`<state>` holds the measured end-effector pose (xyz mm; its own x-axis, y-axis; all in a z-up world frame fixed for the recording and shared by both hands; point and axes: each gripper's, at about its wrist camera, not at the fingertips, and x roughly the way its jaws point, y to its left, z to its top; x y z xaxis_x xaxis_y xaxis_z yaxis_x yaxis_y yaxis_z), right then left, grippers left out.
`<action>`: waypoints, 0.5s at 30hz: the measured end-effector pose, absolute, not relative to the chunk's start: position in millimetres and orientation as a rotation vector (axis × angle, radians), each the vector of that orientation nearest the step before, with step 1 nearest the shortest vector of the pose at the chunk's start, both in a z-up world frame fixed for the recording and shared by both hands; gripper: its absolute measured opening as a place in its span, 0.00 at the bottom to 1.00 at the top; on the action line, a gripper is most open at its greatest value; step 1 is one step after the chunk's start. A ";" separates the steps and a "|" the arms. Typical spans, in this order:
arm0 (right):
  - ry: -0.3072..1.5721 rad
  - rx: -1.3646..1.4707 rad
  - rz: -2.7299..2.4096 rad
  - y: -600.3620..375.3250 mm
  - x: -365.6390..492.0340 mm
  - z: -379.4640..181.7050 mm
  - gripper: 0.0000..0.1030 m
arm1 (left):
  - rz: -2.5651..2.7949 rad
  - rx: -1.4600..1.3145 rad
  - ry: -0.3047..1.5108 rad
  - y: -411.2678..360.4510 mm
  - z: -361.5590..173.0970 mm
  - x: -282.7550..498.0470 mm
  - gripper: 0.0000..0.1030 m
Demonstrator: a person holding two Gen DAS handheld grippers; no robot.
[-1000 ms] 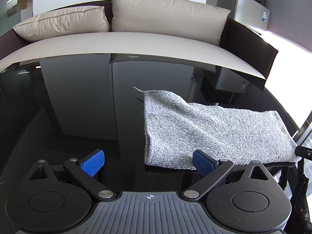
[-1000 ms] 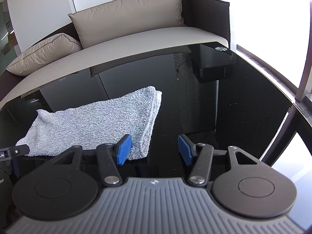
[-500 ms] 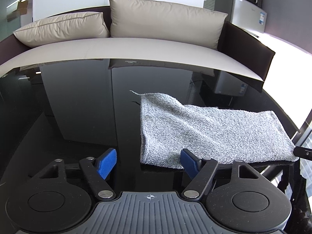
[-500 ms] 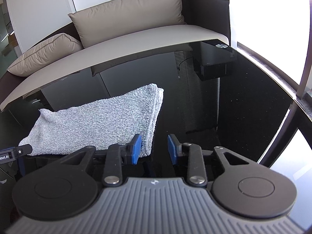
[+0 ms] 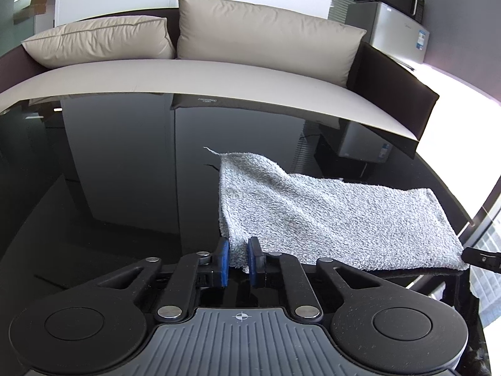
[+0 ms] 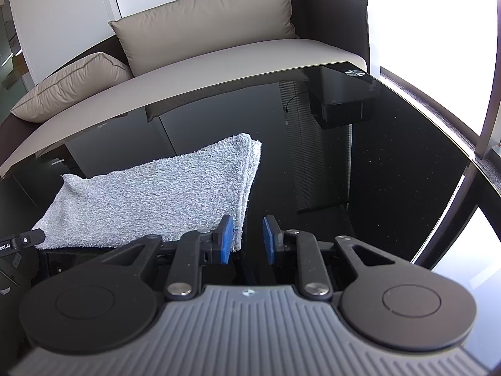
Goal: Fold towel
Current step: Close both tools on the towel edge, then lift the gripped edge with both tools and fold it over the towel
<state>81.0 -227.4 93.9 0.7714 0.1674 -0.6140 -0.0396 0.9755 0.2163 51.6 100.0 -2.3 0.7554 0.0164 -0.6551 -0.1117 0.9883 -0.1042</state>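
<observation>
A grey terry towel [image 5: 328, 219], folded into a long strip, lies on the glossy black table [image 5: 125, 172]. My left gripper [image 5: 238, 261] is shut on the towel's near left corner, and the cloth shows pinched between the blue pads. In the right wrist view the towel [image 6: 156, 194] stretches off to the left. My right gripper [image 6: 247, 242] is at its near right corner and its jaws are closing. The corner lies against the left pad [image 6: 227, 241], and a dark gap remains before the right pad [image 6: 269, 244].
A sofa with beige cushions [image 5: 266, 37] curves along the table's far edge. A small fridge with a microwave [image 5: 391, 18] stands at the back right. A black box [image 6: 341, 103] shows through the glass near the bright window side, where the table's edge [image 6: 451, 144] runs.
Both grippers' jaws have drawn together from wide apart. The left pair has come shut on the towel's corner. The right pair has narrowed around the other corner. Neither hand has shifted.
</observation>
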 end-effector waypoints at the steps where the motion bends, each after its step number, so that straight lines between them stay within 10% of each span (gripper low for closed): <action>1: 0.682 0.196 0.113 -227.3 81.1 94.1 0.22 | 0.067 -0.144 0.713 99.7 -2.3 51.7 0.07; 15: 0.688 0.193 0.116 -226.6 80.8 94.6 0.22 | 0.055 -0.145 0.685 94.7 4.6 50.5 0.07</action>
